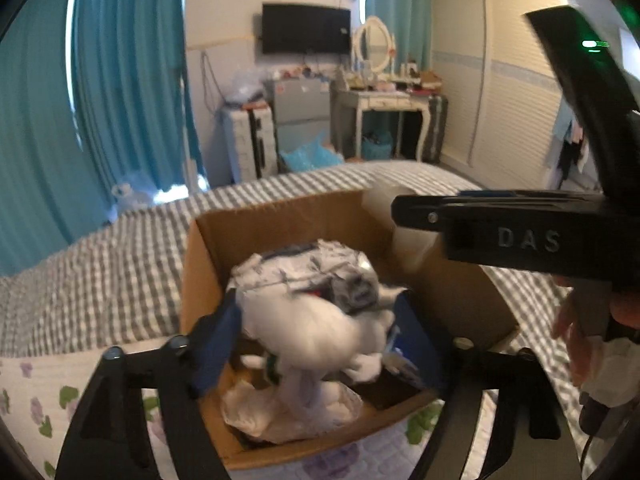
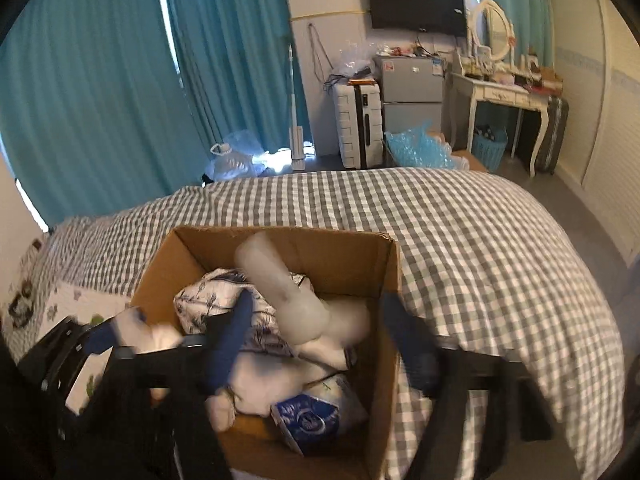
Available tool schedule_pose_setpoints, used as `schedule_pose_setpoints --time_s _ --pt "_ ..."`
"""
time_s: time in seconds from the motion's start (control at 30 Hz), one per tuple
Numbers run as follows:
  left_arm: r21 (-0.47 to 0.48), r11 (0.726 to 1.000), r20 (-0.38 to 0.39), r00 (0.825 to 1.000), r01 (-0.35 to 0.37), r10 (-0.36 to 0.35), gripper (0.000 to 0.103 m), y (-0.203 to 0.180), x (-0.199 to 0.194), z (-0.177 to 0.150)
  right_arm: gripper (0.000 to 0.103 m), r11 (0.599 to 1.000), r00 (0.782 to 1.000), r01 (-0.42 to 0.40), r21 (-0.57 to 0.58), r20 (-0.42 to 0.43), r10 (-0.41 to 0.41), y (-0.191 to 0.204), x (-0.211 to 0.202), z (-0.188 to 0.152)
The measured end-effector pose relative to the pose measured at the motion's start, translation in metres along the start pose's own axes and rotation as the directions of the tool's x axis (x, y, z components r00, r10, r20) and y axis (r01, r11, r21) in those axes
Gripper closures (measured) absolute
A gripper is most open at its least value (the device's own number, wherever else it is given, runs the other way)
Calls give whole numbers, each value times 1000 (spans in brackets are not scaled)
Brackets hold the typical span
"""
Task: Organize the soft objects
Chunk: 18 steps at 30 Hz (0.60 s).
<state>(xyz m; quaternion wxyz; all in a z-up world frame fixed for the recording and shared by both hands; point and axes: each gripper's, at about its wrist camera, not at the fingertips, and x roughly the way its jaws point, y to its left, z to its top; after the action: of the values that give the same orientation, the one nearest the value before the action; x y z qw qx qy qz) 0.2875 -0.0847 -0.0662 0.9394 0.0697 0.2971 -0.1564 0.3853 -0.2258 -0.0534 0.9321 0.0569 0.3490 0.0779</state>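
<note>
Brown cardboard box (image 2: 384, 320) sits on the checked bed (image 2: 480, 240), placed as the collecting bin, already part full of soft items. My left gripper (image 1: 316, 328) hovers over it, jaws spread either side of a white plush (image 1: 320, 332); blur hides whether they touch. My right gripper (image 2: 320, 340) hangs above the box, jaws wide, holding nothing, with a pale plush (image 2: 288, 292) between them.

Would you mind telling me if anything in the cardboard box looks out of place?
The brown cardboard box is heaped unevenly: a pale translucent tube-shaped object sticks up tilted above the crumpled white printed fabric.
</note>
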Motion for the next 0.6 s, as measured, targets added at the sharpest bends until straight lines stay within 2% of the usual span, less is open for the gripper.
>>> schedule_pose_setpoints --time_s 0.13,0.27,0.37,0.43,0.5,0.6 --pt "22 999 -4 999 -47 47 22 -5 -3 3 27 1000 1000 8 7 10 -8 2 -7 1" --pt "2 999 29 998 -47 47 22 -6 -31 16 27 999 998 38 -4 41 -38 5 -46 6" --pt "6 998 91 994 -57 56 22 -13 -74 36 27 998 995 59 -3 86 -58 7 -88 18" --pt "8 999 142 989 -52 51 22 -16 -107 49 27 998 987 68 -5 145 -67 10 -136 27" --pt "19 998 200 978 -57 52 22 -22 -147 62 27 997 977 83 -9 196 -79 15 -177 33" --pt "33 997 296 953 -73 61 22 -31 -212 80 27 995 957 99 -32 276 -86 29 -245 39"
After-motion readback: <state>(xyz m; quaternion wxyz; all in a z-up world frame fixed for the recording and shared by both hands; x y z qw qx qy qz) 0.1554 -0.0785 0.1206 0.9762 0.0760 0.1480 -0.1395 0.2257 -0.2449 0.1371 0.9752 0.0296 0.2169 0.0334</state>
